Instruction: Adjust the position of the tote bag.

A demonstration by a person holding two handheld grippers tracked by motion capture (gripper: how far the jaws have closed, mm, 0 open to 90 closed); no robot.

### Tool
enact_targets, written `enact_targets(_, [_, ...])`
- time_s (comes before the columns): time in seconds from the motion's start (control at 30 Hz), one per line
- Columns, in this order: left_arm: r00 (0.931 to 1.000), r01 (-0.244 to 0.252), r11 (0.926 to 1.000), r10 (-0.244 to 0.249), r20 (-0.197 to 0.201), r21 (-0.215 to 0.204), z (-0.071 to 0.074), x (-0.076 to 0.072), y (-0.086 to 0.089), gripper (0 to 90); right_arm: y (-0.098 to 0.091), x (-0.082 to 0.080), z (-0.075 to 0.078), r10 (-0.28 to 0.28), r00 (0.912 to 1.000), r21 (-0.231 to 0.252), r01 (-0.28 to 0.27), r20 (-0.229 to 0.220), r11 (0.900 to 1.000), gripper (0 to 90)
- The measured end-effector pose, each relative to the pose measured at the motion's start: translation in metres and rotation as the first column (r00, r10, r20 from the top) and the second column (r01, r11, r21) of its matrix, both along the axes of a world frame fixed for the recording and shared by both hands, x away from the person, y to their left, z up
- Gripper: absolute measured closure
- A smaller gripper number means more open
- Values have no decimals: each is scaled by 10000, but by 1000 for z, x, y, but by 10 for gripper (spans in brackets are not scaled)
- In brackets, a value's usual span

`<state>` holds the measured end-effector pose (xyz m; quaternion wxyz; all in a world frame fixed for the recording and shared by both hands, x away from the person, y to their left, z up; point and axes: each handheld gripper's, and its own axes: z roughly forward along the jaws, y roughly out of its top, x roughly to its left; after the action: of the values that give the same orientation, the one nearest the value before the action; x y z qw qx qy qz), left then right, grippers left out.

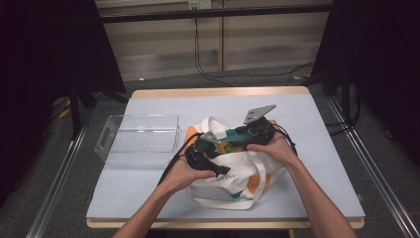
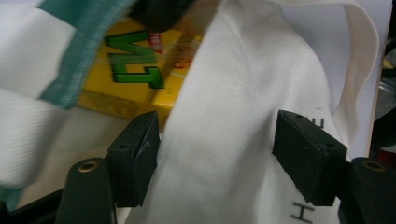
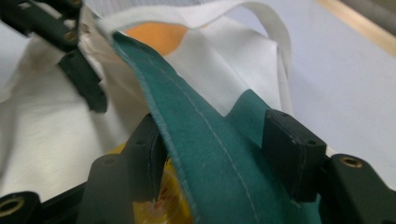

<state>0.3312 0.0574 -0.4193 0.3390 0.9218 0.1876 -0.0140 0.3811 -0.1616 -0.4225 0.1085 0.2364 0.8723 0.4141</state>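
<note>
A white tote bag with orange and teal patches lies on the table, and a yellow box shows in its mouth. My left gripper is at the bag's left side. In the left gripper view its jaws stand apart, with the white cloth loose between them and the yellow box with green letters behind. My right gripper reaches in from the right. Its jaws are apart around the bag's teal edge, which rests against one pad only.
A clear plastic tray stands left of the bag on the pale blue table top. The left gripper's black jaw appears at the upper left of the right gripper view. Dark stands flank the table.
</note>
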Motion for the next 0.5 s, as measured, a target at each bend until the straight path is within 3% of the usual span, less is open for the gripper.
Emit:
enact_targets(0.07, [9992,369,9993,-367,178,-81,-2,-7,-4,383,5,8,-4,76,9994,-112,-80,-340,9999,457])
enact_targets(0.1, [9974,708,9974,-707,113,-108,-3,-11,-5,468,8,11,-5,75,9991,-190,-83,-429,9998,530])
enact_targets(0.2, [9943,1015,9947,-1010,330,-135,-7,-25,-7,674,15,21,-11,53,9979,-457,-82,-639,9989,696])
enact_targets(0.37, [9800,1836,9828,-1846,738,206,-8,-50,-12,764,13,41,-10,-203,9953,-354,170,-944,9992,867])
enact_targets(0.4, [9743,2162,9756,-2181,570,376,-8,-55,-13,768,12,45,-9,-243,9945,-292,214,-1023,9993,871])
enact_targets(0.43, [9758,2032,9786,-2052,758,327,-10,-61,-14,769,12,50,-8,-392,9940,-246,369,-1025,9990,873])
enact_targets(0.5, [9674,2380,9694,-2422,747,609,-13,-71,-16,773,10,60,-5,-703,9917,-87,697,-1073,9975,876])
